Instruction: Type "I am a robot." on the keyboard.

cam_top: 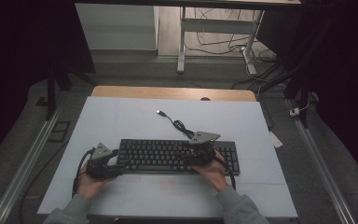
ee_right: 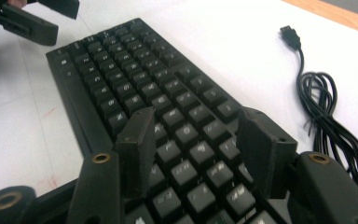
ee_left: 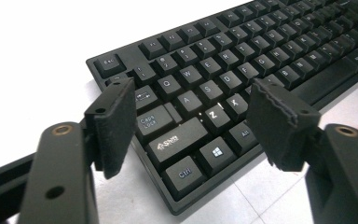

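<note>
The left gripper (cam_top: 121,167), jaws spread and pinching nothing, sits at the keyboard's (cam_top: 177,156) nine o'clock end. The keyboard lies flat mid-table: probably light, stiff, smooth plastic, with keycaps that could pop off, so best gripped by its end edges. The right gripper (cam_top: 189,159), jaws spread, hovers over its three o'clock half. The cable (cam_top: 179,125) trails toward twelve.

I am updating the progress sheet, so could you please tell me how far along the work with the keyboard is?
Done, it seems: the keyboard lies flat on the white mat, square to the person. In hand: the left gripper stands open over its left end, the right gripper open above its right half, and neither grips it. Left, probably: the cable lies loosely bundled behind, its USB plug free.
</note>
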A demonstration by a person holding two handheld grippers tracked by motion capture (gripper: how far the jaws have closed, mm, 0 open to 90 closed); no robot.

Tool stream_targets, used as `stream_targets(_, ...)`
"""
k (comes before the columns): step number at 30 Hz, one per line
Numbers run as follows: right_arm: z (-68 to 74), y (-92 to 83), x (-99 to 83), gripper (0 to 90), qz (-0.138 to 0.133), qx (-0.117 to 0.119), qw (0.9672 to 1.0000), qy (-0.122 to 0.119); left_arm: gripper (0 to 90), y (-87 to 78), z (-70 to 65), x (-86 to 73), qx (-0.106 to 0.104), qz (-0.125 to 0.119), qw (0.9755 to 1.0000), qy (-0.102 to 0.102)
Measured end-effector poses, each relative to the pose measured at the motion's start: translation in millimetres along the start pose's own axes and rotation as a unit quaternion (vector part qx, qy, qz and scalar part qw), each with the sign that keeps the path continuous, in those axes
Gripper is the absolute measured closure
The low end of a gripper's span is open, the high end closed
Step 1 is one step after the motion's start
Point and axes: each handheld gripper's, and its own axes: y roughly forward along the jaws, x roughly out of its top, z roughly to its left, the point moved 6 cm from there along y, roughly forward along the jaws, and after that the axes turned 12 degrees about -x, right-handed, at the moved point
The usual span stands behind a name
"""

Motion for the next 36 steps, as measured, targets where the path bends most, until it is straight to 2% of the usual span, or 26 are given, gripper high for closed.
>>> stream_targets(8,-9.3,-17.2,-17.6,44.6,0.008,-0.011,0.9999,0.009,31.6,-1.3,0.6,-1.7,-0.004,0.002,1.0,-0.001)
stream_targets(14,-16.7,-30.8,-25.6,44.7,-0.001,-0.024,0.9996,0.016,34.0,-1.4,2.6,-2.1,-0.005,0.003,1.0,-0.001)
stream_targets(20,-18.1,-32.8,-26.7,44.9,-0.005,-0.024,0.9995,0.018,34.8,-2.1,1.3,0.7,-0.01,0.003,0.9999,0.004)
stream_targets(24,-17.7,-32.3,-26.8,45.0,-0.006,-0.021,0.9996,0.02,34.4,-3.5,-3.4,7.9,-0.038,0.012,0.9991,0.013)
stream_targets(28,-18.4,-32.8,-27.7,45.1,-0.004,-0.025,0.9994,0.022,34.4,-1.7,-12.3,15.8,-0.053,0.021,0.9977,0.036)
stream_targets(31,-19.2,-34.4,-28.9,45.2,-0.005,-0.026,0.9994,0.024,34.8,-0.8,-17.2,22.5,-0.06,0.023,0.9967,0.049)
stream_targets(36,-23.3,-38.3,-30.5,45.4,-0.005,-0.035,0.999,0.027,35.6,2.0,-21.0,35.1,-0.067,0.026,0.9957,0.058)
